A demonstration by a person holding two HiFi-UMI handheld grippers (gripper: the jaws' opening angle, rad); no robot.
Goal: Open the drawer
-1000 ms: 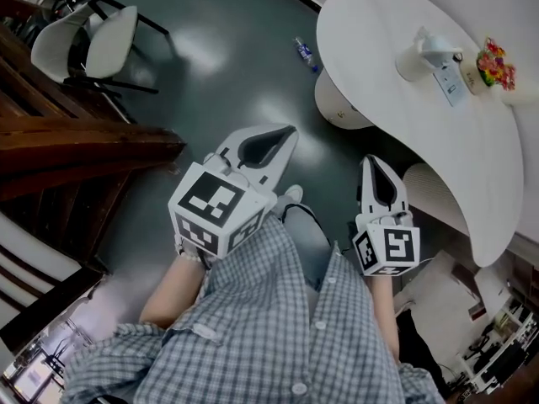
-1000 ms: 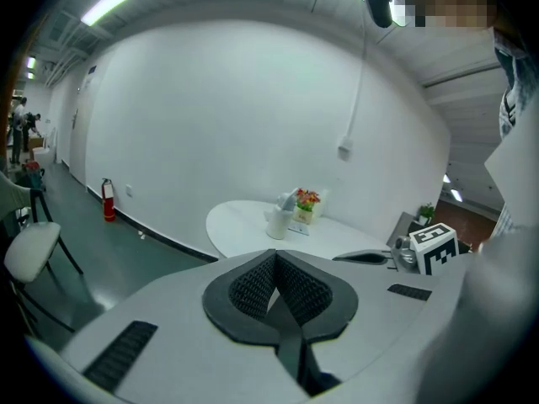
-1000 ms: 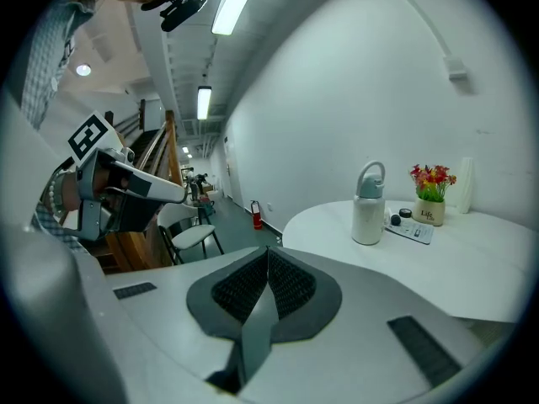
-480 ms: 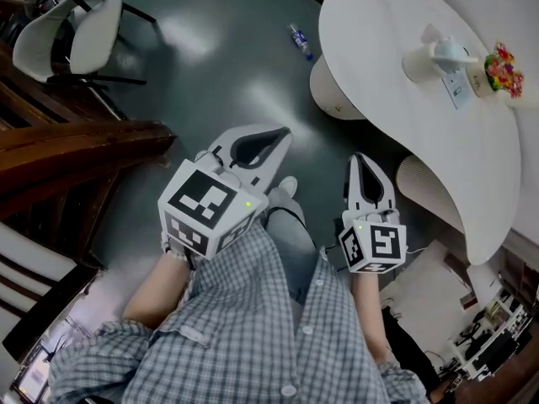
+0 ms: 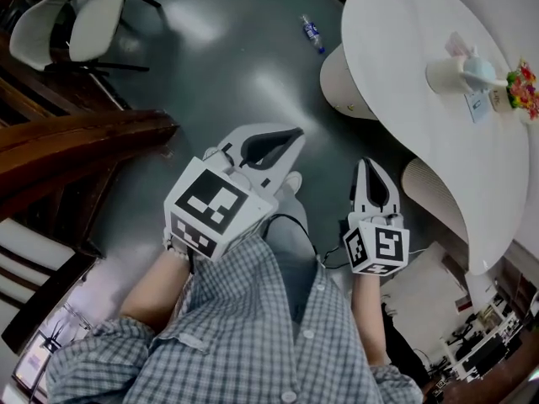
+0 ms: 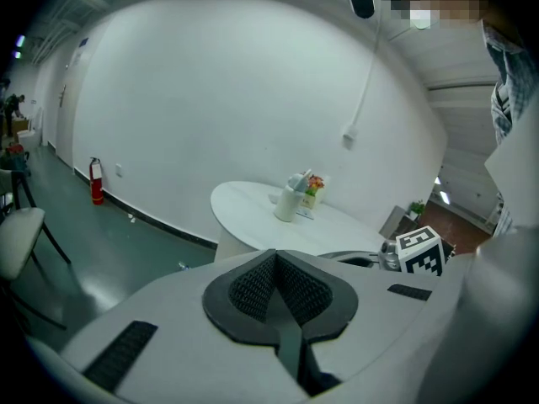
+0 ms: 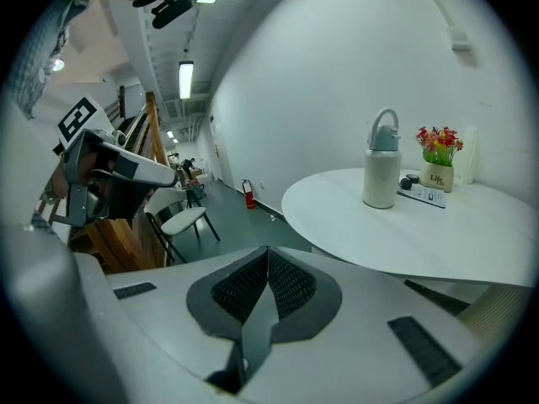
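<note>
Scanning for the drawer: we find no drawer in any view. We judge the step in hand to be the approach, with nothing opened yet.
Left gripper (image 5: pixel 286 135): clenched on nothing, its jaws pressed together, held over the floor (image 5: pixel 227 66) and apart from the table (image 5: pixel 438 133).
Right gripper (image 5: pixel 369 168): likewise clenched and empty, jaws meeting tip to tip. It is nearer the table than the left one and short of its edge.
Table: round and white, carrying a jug (image 5: pixel 459 72) and flowers (image 5: pixel 524 87) on its far side. No drawer front shows on its rim or base.
Chair (image 5: pixel 72 28): well apart from the table, across the floor, beside a dark wooden structure (image 5: pixel 84 137).
Bottle (image 5: pixel 312 34): lying on the floor near the table's base.
Next move: we reckon we must first turn to find the drawer and its handle. Then we bring one gripper up to it, part the jaws, close on the handle and pull straight out.
</note>
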